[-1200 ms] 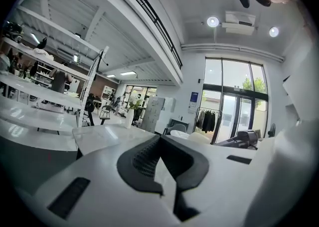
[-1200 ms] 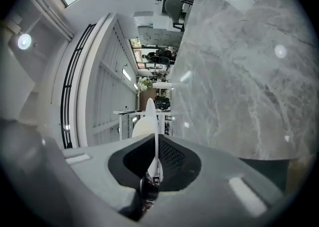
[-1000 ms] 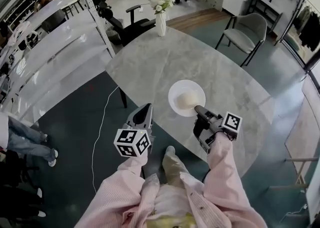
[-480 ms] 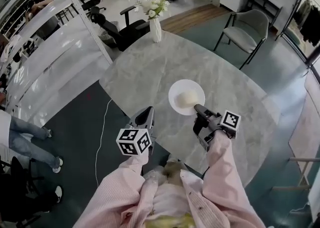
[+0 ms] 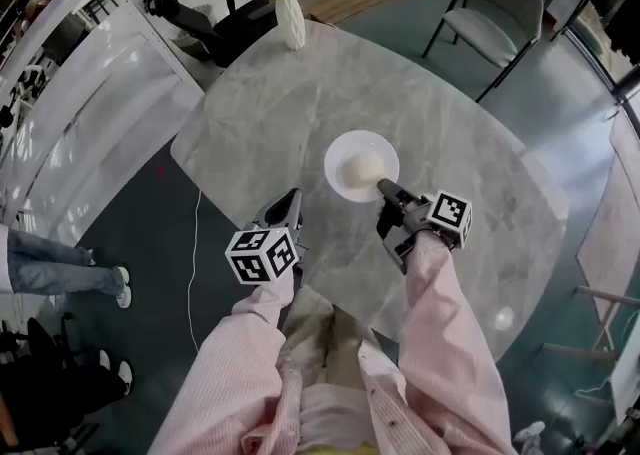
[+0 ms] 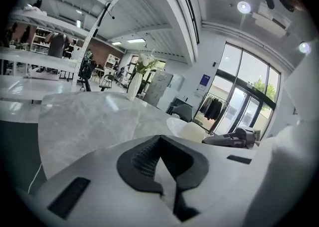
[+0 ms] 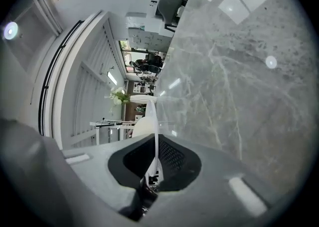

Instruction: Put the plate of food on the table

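Right hand-held gripper [image 5: 385,190] is clamped on the near rim of the plate [image 5: 345,148], food [image 5: 362,168] mounded on top, out over the tabletop [image 5: 450,143]. Keep it level, lower gently, and release only once it sits flat. Left hand-held gripper [image 5: 285,205] has its jaws together, empty (just spectating).

Sleeves: left sleeve [image 5: 245,368] and right sleeve [image 5: 440,343] are pale pink, finely striped and creased.
Trousers: khaki trousers [image 5: 318,328], at 6 o'clock in the head view.
Left gripper [image 5: 290,197]: tapered light grey shell, black ribbed pads.
Right gripper [image 5: 383,186]: darker grey shell, black meshed pads.
Cubes: white with black square markers; left cube [image 5: 262,255] sits at 7 o'clock of its jaws, right cube [image 5: 450,217] at 4 o'clock.
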Tool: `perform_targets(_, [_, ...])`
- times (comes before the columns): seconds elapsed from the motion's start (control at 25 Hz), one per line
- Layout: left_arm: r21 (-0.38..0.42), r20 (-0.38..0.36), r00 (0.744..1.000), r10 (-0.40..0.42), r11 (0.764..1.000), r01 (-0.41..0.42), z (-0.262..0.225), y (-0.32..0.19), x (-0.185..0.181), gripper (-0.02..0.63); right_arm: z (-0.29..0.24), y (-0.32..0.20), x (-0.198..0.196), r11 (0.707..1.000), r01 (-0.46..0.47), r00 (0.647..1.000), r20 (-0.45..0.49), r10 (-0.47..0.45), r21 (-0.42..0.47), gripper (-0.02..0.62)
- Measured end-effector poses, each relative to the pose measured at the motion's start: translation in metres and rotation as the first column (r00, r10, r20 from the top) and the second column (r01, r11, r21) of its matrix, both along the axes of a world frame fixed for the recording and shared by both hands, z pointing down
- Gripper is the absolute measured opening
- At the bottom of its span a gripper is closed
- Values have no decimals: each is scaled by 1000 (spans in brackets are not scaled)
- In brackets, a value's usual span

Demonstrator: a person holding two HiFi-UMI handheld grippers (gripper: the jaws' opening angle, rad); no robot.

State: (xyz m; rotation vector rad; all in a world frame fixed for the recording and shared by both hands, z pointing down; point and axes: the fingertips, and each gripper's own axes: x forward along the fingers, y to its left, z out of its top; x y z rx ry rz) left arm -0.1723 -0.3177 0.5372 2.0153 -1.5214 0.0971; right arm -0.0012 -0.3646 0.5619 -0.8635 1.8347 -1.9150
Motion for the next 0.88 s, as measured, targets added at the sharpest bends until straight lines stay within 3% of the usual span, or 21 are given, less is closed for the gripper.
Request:
perform_targets(0.36, [-101,-74,994,82,991,-89,60,-40,14,-8,64,-39,-13,993,-19,997,-78,10,-113,15])
perform_targets(0.88, [-162,-72,990,124,978,-134,87,-42,24,-8,88,-37,-22,991,-4,989,-145,-16,-136,14])
